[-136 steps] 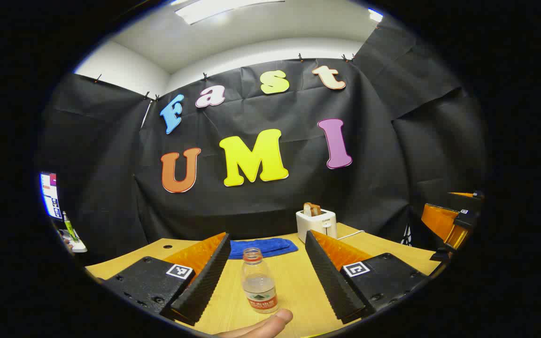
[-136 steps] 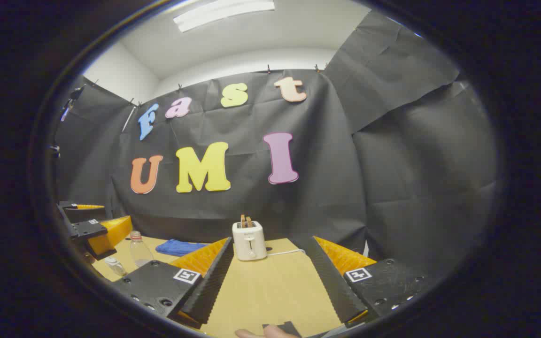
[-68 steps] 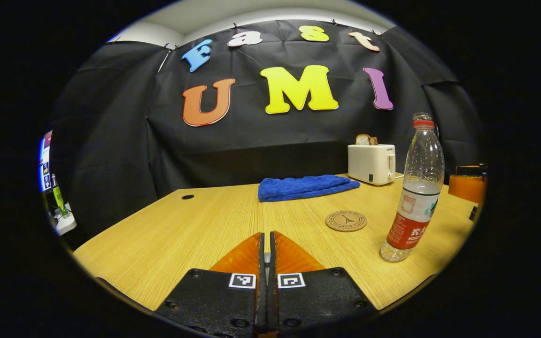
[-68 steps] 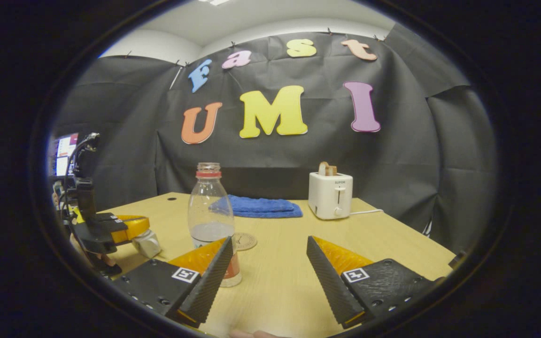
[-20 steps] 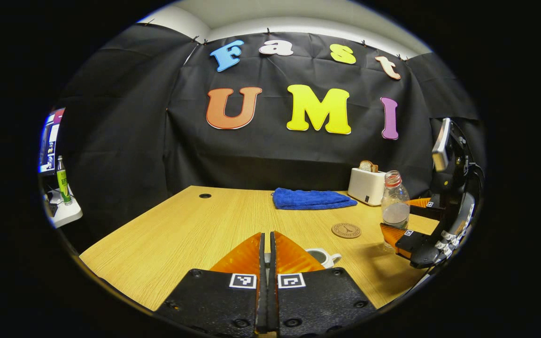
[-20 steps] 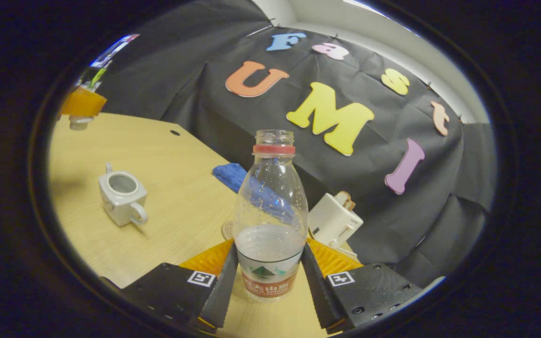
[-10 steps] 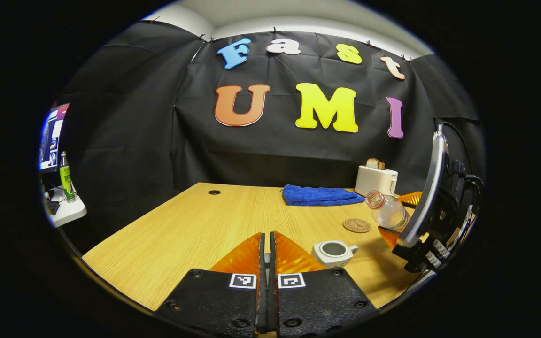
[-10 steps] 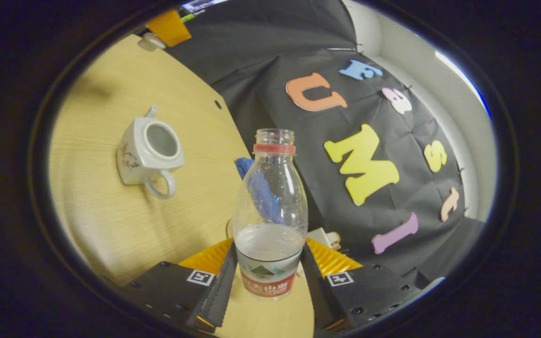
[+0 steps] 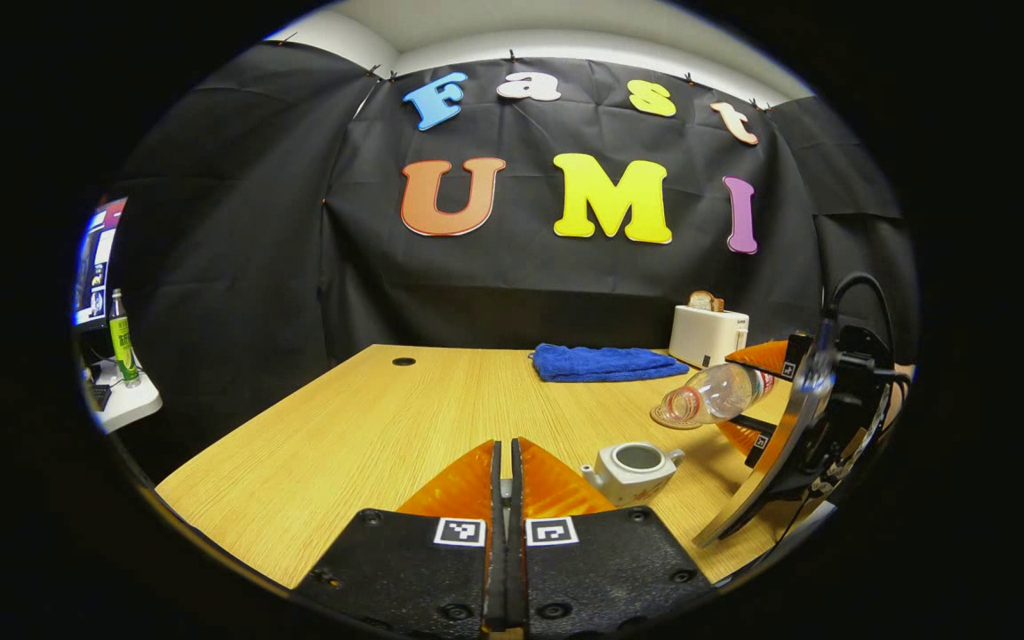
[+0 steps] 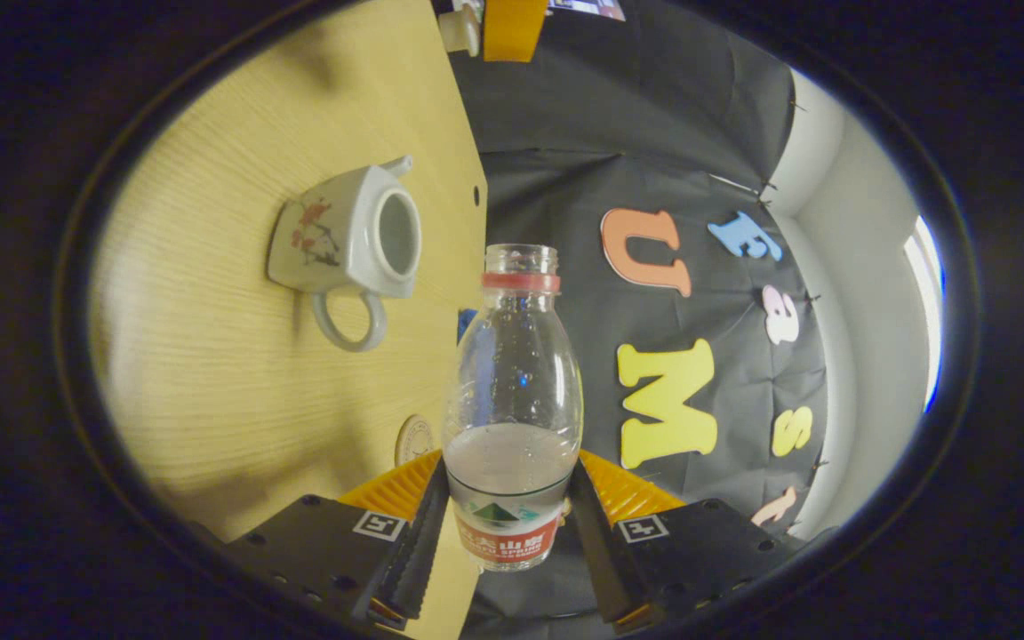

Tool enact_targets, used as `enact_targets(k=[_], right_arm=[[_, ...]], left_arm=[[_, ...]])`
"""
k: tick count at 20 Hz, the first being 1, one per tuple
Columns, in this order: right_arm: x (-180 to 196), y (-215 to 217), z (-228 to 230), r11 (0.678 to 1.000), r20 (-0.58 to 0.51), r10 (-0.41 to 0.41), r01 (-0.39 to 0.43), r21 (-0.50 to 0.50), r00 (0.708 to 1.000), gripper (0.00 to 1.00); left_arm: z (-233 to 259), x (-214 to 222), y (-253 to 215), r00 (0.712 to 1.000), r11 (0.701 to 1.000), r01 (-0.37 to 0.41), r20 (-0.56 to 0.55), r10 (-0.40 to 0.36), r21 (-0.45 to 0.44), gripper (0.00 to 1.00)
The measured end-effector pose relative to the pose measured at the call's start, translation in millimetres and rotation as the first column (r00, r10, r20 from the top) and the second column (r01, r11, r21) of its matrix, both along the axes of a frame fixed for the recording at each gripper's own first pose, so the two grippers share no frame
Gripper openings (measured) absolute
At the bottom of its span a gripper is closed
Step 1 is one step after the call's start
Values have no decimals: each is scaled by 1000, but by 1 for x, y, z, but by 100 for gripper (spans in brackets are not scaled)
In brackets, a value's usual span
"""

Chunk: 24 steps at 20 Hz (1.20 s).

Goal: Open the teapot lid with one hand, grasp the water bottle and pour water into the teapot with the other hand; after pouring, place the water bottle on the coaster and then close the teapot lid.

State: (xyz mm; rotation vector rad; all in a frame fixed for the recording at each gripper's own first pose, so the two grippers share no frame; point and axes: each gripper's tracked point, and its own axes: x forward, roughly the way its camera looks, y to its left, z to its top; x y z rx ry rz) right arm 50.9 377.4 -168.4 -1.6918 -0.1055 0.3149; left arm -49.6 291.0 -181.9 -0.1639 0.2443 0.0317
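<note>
**Bottle tipped over the open teapot, lid held aside**

In the right gripper view, the right gripper (image 10: 505,533) has its 2 fingers pressed on either side of the water bottle (image 10: 512,400), clamping it at the labelled lower part. The bottle is uncapped, with a red ring below its mouth, and water fills roughly the lower third next to the fingers. In the left gripper view that same bottle (image 9: 712,396) lies almost on its side in the air, mouth pointing toward the left and slightly down, a little above and beyond the teapot (image 9: 632,469); no stream of water can be made out.

The white teapot (image 10: 348,240) stands on the wooden table (image 10: 210,373) with its round opening uncovered, a loop handle on one side and a short spout on the other, and a small floral print on its wall. The round coaster (image 10: 414,440) lies flat on the table, partly hidden behind the bottle in the right gripper view.

The left gripper (image 9: 501,484) has its jaws closed down to a thin slit. At the top edge of the right gripper view, the teapot lid (image 10: 459,27) is pinched at its tip, well apart from the teapot.

Farther back on the table lie a folded blue towel (image 9: 605,363) and a white toaster (image 9: 708,333) holding bread.
</note>
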Motion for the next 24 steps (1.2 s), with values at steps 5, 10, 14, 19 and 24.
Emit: enact_targets(k=[5, 10, 14, 19, 24], right_arm=[[2, 2, 6, 990, 42, 39, -33, -140, 998, 72], [1, 6, 10, 974, 74, 71, -53, -220, 995, 71], [4, 9, 14, 960, 99, 98, -68, -273, 990, 72], [1, 13, 23, 937, 152, 127, -68, -344, 980, 72], [4, 19, 33, 908, 195, 175, -81, -410, 965, 71]], left_arm=[[-1, 0, -3, 1000, 1000, 20, 9, -20, 11, 2], [-8, 0, -5, 999, 999, 34, 6, -34, 21, 2], [-11, -1, -1, 1000, 999, 31, 1, -31, 11, 2], [-12, -3, 2, 1000, 1000, 27, 6, -27, 3, 2], [-15, -3, 3, 1000, 1000, 31, 2, -31, -1, 2]])
